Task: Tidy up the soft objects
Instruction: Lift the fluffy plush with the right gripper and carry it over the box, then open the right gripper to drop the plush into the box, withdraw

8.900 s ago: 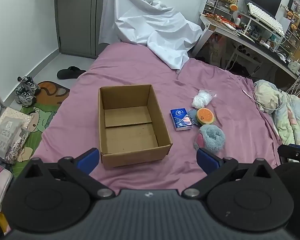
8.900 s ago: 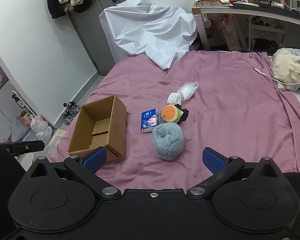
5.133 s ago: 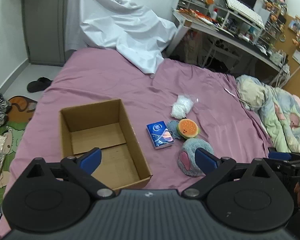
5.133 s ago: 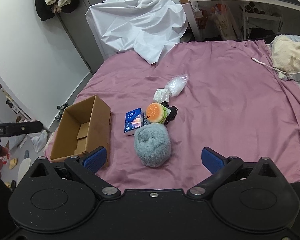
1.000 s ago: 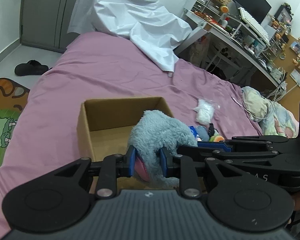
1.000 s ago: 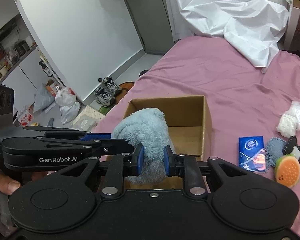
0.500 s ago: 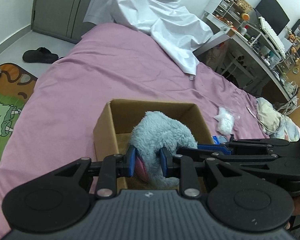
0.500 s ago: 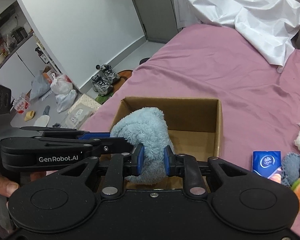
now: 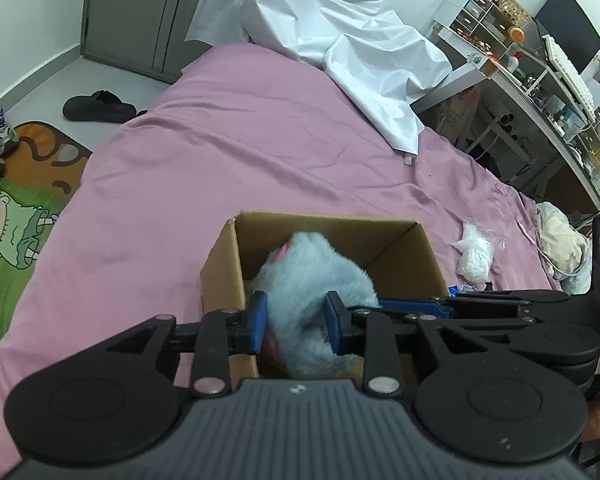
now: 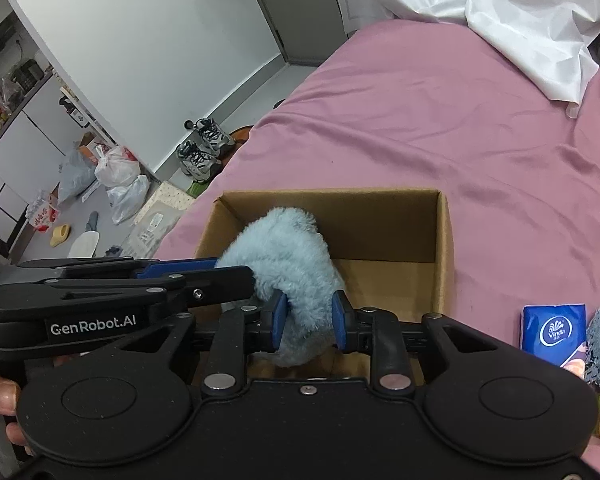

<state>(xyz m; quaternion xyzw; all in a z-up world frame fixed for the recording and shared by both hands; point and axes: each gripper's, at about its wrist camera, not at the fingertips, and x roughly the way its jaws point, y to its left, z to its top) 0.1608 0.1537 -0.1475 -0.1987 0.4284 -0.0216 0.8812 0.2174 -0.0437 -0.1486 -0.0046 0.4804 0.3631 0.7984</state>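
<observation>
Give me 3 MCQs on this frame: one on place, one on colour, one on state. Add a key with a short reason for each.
1. Where is the fluffy plush?
A. Flat on the bedsheet, beside the tissue pack
B. Inside the cardboard box, between both grippers' jaws
C. On the desk

2. What colour is the tissue pack?
A. Blue
B. Yellow
C. Black

3. What is the state of the cardboard box?
A. Taped shut
B. Crushed flat
C. Open at the top, upright on the bed

Key:
1 B: the plush sits within the box walls, with the left gripper and right gripper either side of it, jaws opening and pads apparently still touching the fur.
2 A: the pack on the pink bedsheet is blue with a white logo.
3 C: the inner walls and floor show from above.
</observation>
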